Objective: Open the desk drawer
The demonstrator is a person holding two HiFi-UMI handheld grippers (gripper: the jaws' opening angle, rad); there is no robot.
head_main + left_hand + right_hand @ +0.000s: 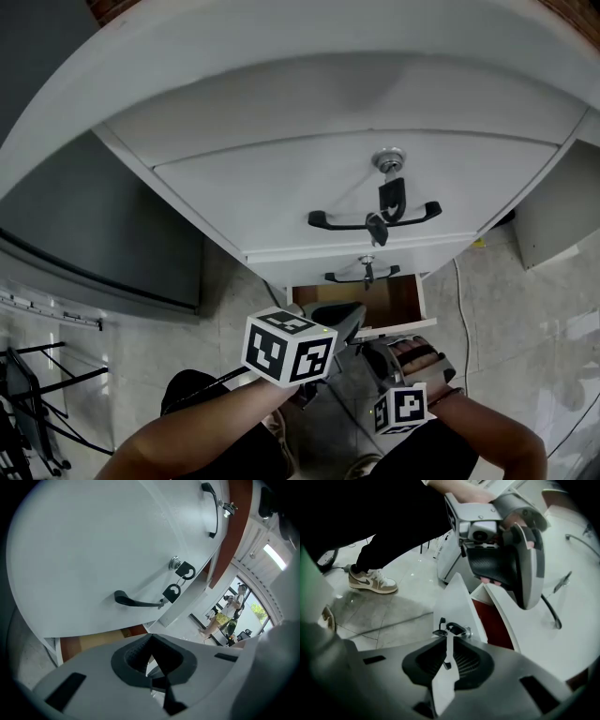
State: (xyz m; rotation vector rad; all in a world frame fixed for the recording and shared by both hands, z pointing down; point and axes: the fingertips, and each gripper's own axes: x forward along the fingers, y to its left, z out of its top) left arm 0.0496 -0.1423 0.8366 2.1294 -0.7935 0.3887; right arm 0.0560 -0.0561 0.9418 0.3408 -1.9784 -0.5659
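A white desk pedestal (281,178) has three stacked drawers. The top drawer and the middle drawer are closed, each with a black handle (375,220) (361,274) and a lock with keys. The bottom drawer (361,298) is pulled out and shows its brown inside. My right gripper (449,644) is shut on the thin white front panel (457,602) of that drawer, close to its lock. My left gripper (152,641) is shut with nothing in it. It hovers just above the bottom drawer, facing the middle drawer's handle (136,603).
Pale floor tiles (506,347) surround the pedestal, with a cable (462,305) at the right. A dark panel (84,216) stands at the left and a grey cabinet (553,216) at the right. The person's shoe (372,581) rests behind the grippers.
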